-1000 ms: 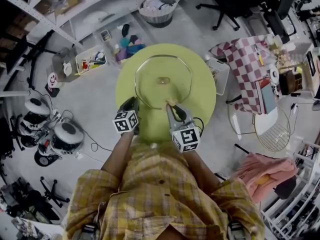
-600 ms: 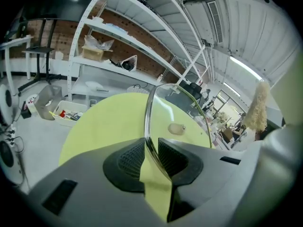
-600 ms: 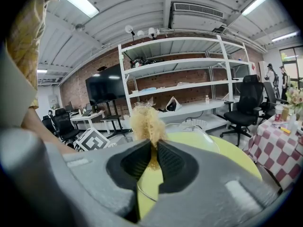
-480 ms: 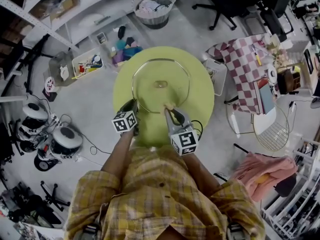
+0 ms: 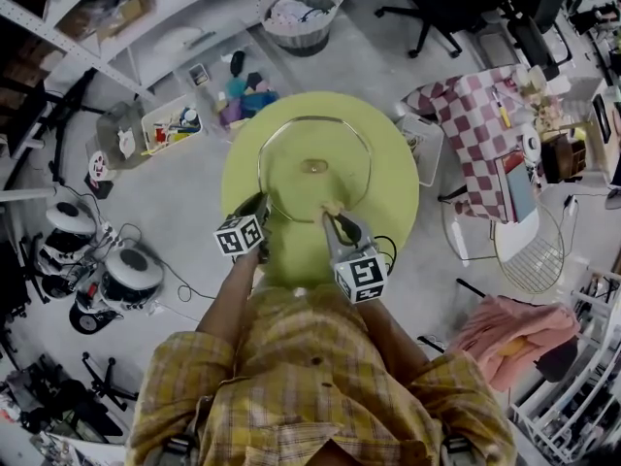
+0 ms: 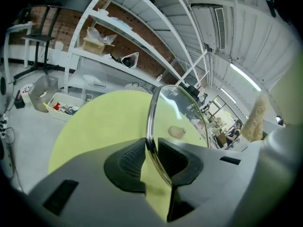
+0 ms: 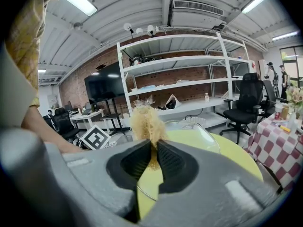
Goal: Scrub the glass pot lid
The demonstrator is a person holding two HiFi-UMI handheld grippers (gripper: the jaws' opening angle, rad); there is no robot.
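Note:
A round glass pot lid [image 5: 314,170] with a metal rim and a pale centre knob is held over a round lime-green table [image 5: 388,178]. My left gripper [image 5: 258,209] is shut on the lid's rim [image 6: 150,126] at its near left edge, with the lid [image 6: 182,115] standing edge-on between the jaws. My right gripper [image 5: 333,212] is shut on a tan fibrous scrubber [image 7: 145,123], whose tuft [image 5: 331,205] meets the lid's near edge. The lid [image 7: 194,134] shows just beyond the scrubber in the right gripper view.
White shelving [image 5: 146,37] with bins and a wire basket [image 5: 299,8] stand beyond the table. A checked-cloth table [image 5: 480,129] and office chair [image 5: 437,8] are at the right. Robot bases [image 5: 107,260] sit on the floor at the left.
Both grippers keep their hold. The lid, grippers and table have shifted only slightly in the head view.

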